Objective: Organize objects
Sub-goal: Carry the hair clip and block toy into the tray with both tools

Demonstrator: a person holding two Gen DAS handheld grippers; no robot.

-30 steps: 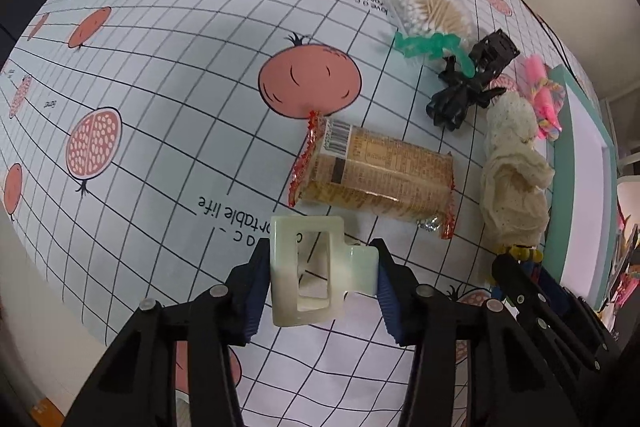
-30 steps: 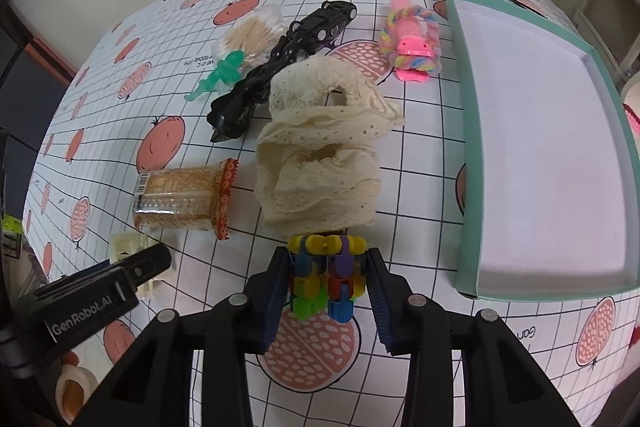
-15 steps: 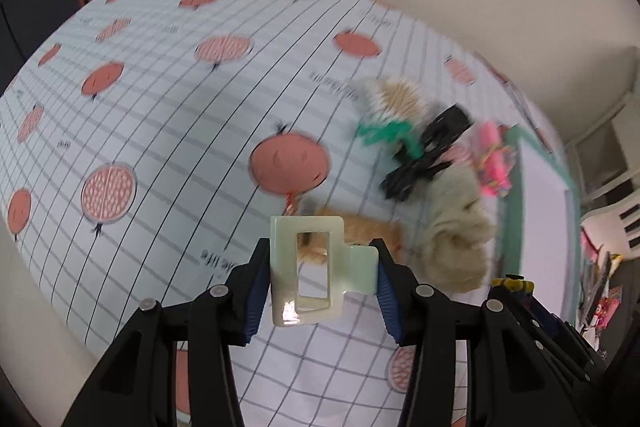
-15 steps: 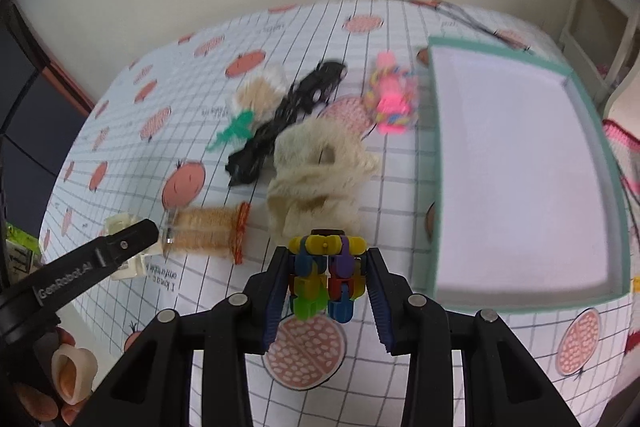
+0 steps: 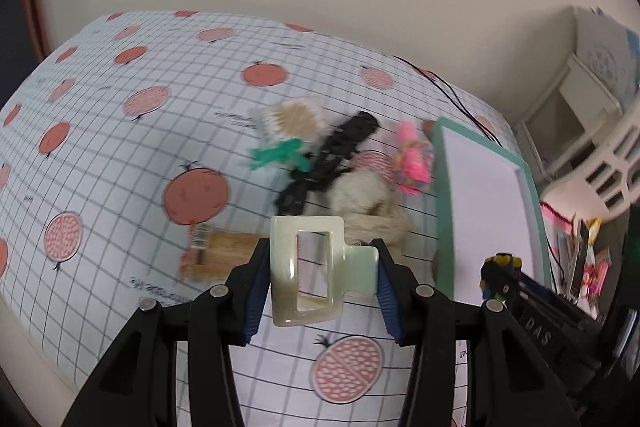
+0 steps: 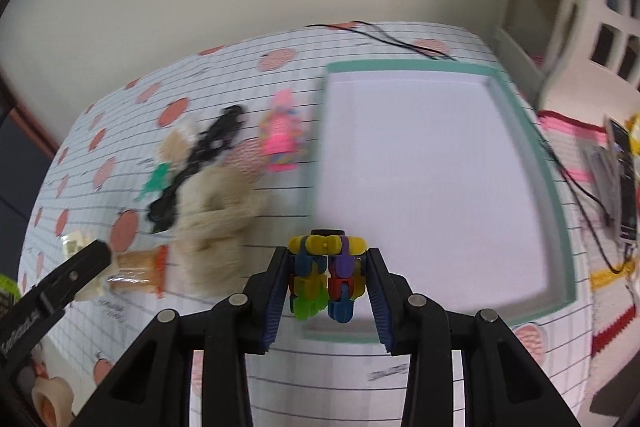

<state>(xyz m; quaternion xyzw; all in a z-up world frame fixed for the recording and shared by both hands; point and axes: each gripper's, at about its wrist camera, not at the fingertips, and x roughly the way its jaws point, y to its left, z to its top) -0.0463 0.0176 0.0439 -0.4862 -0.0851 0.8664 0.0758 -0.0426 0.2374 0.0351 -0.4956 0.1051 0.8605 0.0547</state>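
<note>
Objects are held in both claws, lifted clear of the table. Between the pads of the left gripper (image 5: pixel 320 273) a pale green hair clip (image 5: pixel 312 273) is pinched, the jaws closed only to its width; the grip falls on its narrow tab on one side, so a twist or slip could be expected if it is swung quickly. A multicoloured block toy (image 6: pixel 326 277) is clamped by the right gripper (image 6: pixel 326 283), narrowly parted, above the near rim of the teal tray (image 6: pixel 556 195). Released too early, the toy could strike that rim and fall outside. Beyond and left, a cream lace cloth (image 6: pixel 216 223) and a black clip (image 6: pixel 200 163) lie on the tablecloth (image 5: pixel 100 147).
</note>
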